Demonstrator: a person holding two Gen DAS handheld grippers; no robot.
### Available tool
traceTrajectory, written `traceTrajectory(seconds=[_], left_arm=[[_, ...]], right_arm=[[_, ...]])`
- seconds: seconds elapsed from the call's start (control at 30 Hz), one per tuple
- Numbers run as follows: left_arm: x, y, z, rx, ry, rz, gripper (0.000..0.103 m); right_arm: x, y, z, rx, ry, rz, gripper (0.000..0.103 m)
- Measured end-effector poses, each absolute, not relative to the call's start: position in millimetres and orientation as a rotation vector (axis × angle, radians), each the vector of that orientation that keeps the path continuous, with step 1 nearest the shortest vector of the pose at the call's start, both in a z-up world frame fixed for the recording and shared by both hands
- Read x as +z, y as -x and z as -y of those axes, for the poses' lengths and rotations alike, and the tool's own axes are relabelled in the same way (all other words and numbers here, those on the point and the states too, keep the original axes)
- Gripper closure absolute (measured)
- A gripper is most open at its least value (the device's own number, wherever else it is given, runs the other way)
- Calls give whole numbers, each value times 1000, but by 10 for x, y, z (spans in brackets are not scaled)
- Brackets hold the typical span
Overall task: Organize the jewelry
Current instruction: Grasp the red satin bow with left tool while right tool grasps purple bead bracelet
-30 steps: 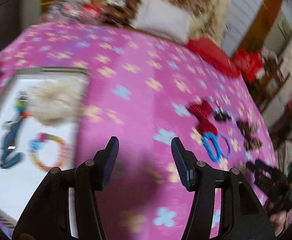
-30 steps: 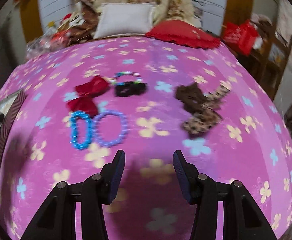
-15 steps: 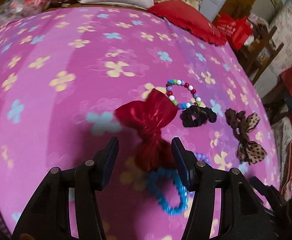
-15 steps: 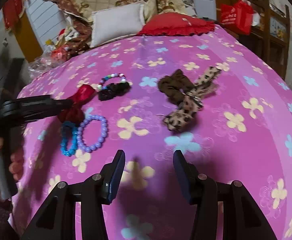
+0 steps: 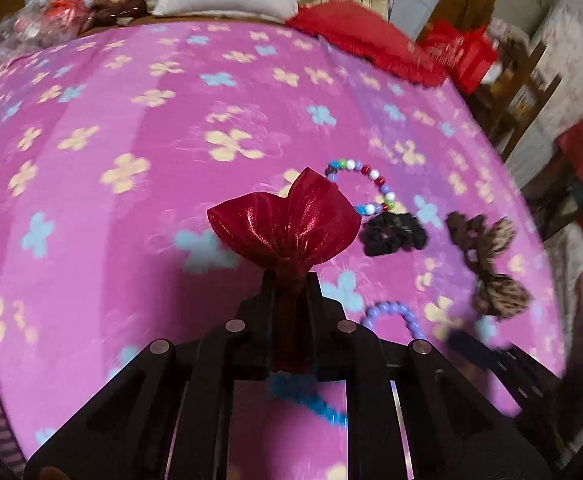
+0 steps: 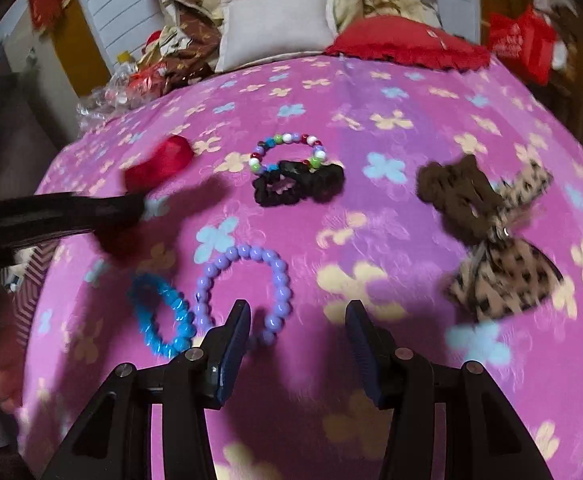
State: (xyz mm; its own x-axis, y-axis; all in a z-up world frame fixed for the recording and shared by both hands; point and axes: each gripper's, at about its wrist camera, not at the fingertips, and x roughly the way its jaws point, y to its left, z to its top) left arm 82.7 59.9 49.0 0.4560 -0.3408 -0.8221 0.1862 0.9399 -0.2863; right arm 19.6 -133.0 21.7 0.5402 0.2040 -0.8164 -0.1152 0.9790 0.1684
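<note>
Left gripper (image 5: 289, 280) is closing on the knot of the shiny red fabric bow (image 5: 287, 228), pads already pinching its narrow middle while the wings fan out in front. Right gripper (image 6: 297, 336) hangs with jaws apart and nothing between them, over the near edge of the lilac bead bracelet (image 6: 243, 292) on the pink flowered blanket (image 6: 371, 220). My worry is the slick fabric: pinched only at the knot, the bow could slide out in transit. Its lower wing lies right by the bright blue bead bracelet (image 6: 161, 320), which may snag and drag along.
</note>
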Motion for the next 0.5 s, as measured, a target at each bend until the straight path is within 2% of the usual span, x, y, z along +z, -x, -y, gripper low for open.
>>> traceTrajectory(seconds=[0.03, 0.1, 0.17, 0.33, 0.5], left_arm=[[566, -745, -687, -332, 180, -1033, 91], [702, -579, -874, -339, 206, -995, 91], [838, -379, -1079, -346, 235, -948, 91], [1042, 31, -1561, -321, 303, -858, 91], [1125, 350, -1982, -234, 298, -805, 91]], right_arm=[[214, -213, 1274, 187, -73, -973, 56], [196, -234, 1142, 175, -6, -958, 68], [190, -233, 1031, 161, 60, -941, 95], [262, -250, 938, 182, 35, -966, 95], [615, -140, 853, 186, 20, -920, 95]])
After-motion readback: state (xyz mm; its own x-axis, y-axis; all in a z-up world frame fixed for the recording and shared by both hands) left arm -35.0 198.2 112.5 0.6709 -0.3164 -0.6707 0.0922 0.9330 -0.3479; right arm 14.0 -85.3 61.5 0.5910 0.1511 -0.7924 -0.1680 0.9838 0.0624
